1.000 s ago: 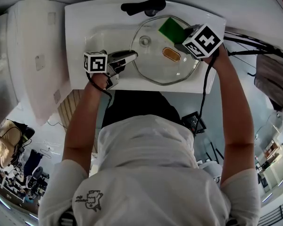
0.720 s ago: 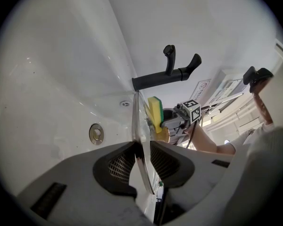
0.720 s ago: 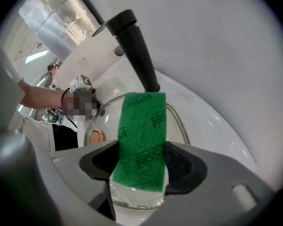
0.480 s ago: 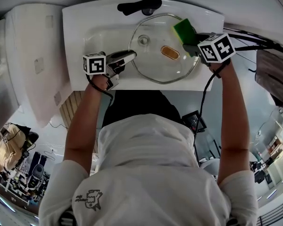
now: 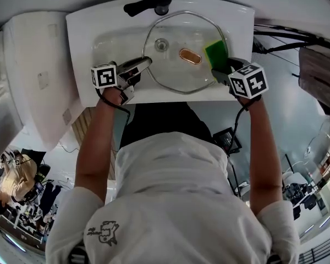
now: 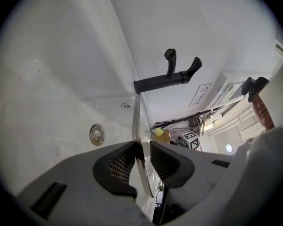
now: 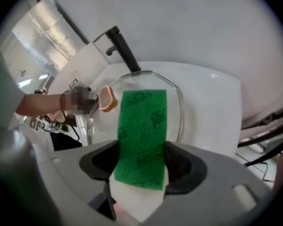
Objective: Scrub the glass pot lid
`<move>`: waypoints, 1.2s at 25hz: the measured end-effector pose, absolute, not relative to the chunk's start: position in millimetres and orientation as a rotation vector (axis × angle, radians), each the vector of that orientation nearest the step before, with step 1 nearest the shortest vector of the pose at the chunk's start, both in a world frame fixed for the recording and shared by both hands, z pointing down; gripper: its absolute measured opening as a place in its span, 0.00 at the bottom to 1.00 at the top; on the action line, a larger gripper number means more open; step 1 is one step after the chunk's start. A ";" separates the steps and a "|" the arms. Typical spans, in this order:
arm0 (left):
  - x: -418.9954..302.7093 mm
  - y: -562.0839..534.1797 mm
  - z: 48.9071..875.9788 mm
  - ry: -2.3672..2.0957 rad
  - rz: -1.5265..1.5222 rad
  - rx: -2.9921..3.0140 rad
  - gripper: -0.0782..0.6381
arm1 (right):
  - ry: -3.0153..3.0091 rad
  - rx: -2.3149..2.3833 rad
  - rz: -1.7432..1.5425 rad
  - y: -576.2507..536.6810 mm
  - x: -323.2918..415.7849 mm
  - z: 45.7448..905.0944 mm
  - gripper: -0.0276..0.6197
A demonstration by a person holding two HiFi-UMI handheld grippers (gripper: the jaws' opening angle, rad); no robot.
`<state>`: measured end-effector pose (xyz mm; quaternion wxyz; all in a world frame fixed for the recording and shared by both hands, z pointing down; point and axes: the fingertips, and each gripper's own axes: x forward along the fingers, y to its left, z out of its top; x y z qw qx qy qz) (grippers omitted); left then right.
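Glass pot lid [image 5: 179, 73]: sits over the white sink [image 5: 88, 26] basin, its rim pinched in the half-closed left claw [image 6: 141, 160]. Green sponge [image 7: 142, 131]: clamped in the right claw [image 7: 142, 169], pressed on the lid's right side. Scrubbing looks under way; no suds show, so how much remains is unclear.

One white sink [image 5: 82, 48] fills the upper middle of the head view, with one black faucet [image 5: 148, 3] at its top edge and one drain [image 5: 161, 45] in its bowl. In it there is one glass pot lid [image 5: 176, 77] with one tan knob [image 5: 190, 55], and one green scouring pad [image 5: 215, 53] at the lid's right. There are two grippers, the left gripper [image 5: 144, 62] at centre left and the right gripper [image 5: 220, 71] at centre right, and two marker cubes, the left cube [image 5: 105, 76] and the right cube [image 5: 248, 81], with one person [image 5: 170, 186] below.
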<state>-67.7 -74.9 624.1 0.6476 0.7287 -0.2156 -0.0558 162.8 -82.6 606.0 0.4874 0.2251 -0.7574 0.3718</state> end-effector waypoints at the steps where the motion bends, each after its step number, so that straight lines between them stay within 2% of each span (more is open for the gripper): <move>1: -67.7 -74.7 624.0 -0.491 -0.130 1.652 0.25 | -1.843 0.547 0.894 -76.3 161.5 606.0 0.50; 13: -67.6 -76.9 620.0 -0.498 -0.178 1.625 0.25 | -1.831 0.519 0.777 -14.0 143.0 609.4 0.50; 30: -73.2 -78.6 619.7 -0.484 -0.208 1.604 0.24 | -1.770 0.380 0.587 25.1 60.9 608.1 0.50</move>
